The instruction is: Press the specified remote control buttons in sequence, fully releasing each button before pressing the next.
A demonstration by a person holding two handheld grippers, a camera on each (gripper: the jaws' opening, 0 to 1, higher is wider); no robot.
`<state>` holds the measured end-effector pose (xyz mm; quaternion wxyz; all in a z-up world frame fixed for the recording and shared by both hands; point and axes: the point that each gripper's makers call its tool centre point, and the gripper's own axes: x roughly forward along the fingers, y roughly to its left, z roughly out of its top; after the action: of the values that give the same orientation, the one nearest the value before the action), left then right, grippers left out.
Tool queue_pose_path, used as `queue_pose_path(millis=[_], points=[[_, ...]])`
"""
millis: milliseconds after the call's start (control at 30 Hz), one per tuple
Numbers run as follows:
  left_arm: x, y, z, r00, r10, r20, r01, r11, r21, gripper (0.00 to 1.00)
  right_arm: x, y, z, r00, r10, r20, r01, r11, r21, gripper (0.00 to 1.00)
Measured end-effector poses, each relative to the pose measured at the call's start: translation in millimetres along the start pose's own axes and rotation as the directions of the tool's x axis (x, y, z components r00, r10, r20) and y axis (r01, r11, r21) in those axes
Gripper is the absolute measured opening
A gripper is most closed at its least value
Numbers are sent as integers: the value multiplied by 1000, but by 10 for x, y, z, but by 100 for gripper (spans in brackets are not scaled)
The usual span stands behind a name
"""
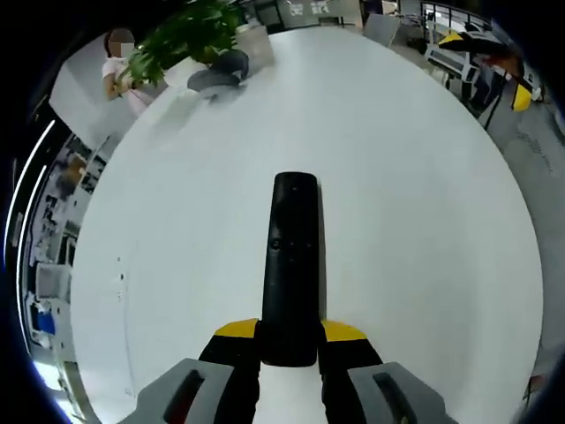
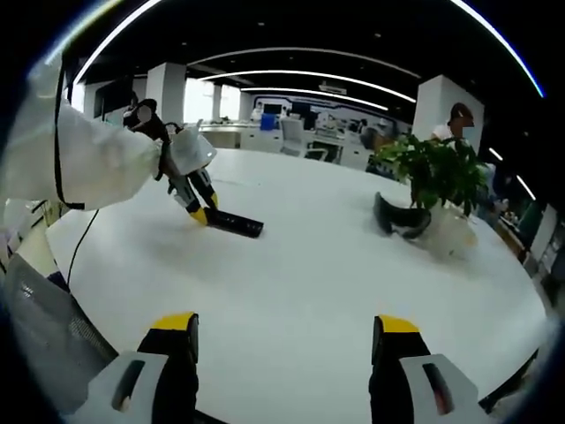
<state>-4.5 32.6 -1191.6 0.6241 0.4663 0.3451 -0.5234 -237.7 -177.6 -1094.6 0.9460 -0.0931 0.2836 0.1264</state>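
Note:
A long black remote control [image 1: 291,265] lies on the white round table [image 1: 424,221], pointing away from me. My left gripper [image 1: 290,340] is shut on its near end, the yellow-tipped fingers [image 1: 237,331] pressing both sides. In the right gripper view the same remote [image 2: 234,223] rests on the table at the left, held by the left gripper [image 2: 199,214] in a white-sleeved hand [image 2: 106,163]. My right gripper [image 2: 287,340] hangs open above the table's near part, nothing between its fingers, well away from the remote.
A potted green plant [image 2: 433,172] and a dark headset-like object [image 2: 399,219] sit at the table's far right. A person [image 1: 117,66] is beyond the table edge. A grey chair back [image 2: 40,327] stands close at the lower left.

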Motion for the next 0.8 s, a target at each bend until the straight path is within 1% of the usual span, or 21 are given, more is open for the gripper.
queue_pose_path(millis=[167, 300, 400, 500, 533, 600, 733, 800], points=[[11, 154, -64, 1000, 4, -16, -5, 1000, -16, 24, 3, -14, -15, 1000, -6, -7, 6, 1000, 1, 80], [26, 229, -79, 1000, 1, -16, -2, 999, -35, 24, 8, -23, -29, 1000, -9, -14, 9, 1000, 1, 80], [32, 210, -76, 999, -32, -15, 31, 998, -61, 24, 11, -27, -31, 1000, -11, -15, 11, 1000, 2, 80], [37, 194, -80, 998, -59, -6, 58, 996, -64, 25, 15, -22, -37, 1000, -8, -19, 8, 1000, 0, 80], [50, 211, -95, 998, -65, -3, 64, 994, -86, 25, 16, -20, -34, 1000, -7, -18, 7, 1000, -2, 80], [49, 200, -93, 998, -60, 1, 60, 994, -95, 25, 17, -19, -36, 1000, -6, -19, 6, 1000, -3, 79], [23, 216, -91, 1000, -13, 21, 16, 992, -125, 30, 16, -22, -29, 1000, -5, -16, 5, 1000, -1, 79], [8, 256, -116, 999, 33, 22, -29, 983, -183, 33, 13, -23, -29, 1000, -5, -13, 5, 1000, -1, 80]])
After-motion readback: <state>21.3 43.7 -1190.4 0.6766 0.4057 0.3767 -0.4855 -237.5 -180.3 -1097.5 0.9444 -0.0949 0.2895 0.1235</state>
